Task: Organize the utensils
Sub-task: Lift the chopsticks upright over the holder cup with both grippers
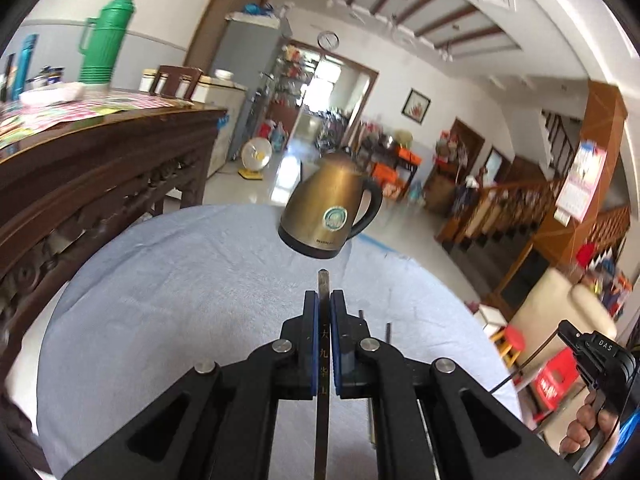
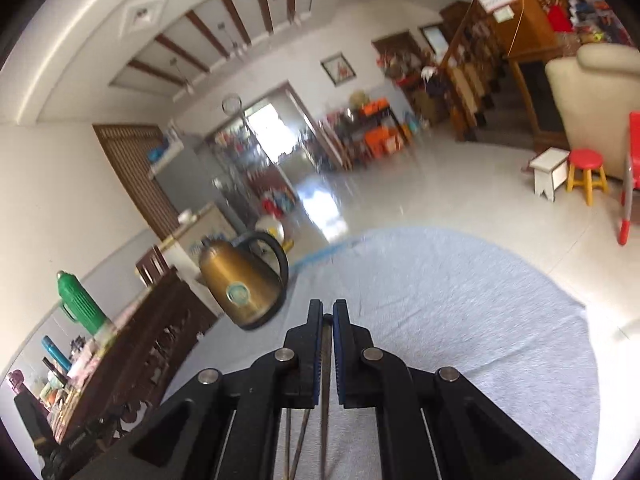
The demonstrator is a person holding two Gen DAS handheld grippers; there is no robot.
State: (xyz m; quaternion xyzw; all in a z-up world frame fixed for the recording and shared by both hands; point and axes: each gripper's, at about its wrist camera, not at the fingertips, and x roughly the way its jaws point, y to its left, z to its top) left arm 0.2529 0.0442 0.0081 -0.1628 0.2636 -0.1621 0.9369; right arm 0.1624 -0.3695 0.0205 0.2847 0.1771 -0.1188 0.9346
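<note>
A dark chopstick (image 1: pixel 323 344) with gold letters is clamped between the fingers of the left gripper (image 1: pixel 324 300), and its tip sticks out just past them. A second chopstick (image 2: pixel 326 360) is clamped between the fingers of the right gripper (image 2: pixel 327 308). Both are held up above a round worktop (image 1: pixel 180 300) covered by a light blue cloth. More thin dark sticks (image 2: pixel 294 440) are seen on the cloth below the right gripper. A gold kettle (image 1: pixel 330 210) with a black handle is seen at the far edge of the worktop. A green flask (image 1: pixel 106 40) is seen on a dark wooden table (image 1: pixel 100 152) beside it.
</note>
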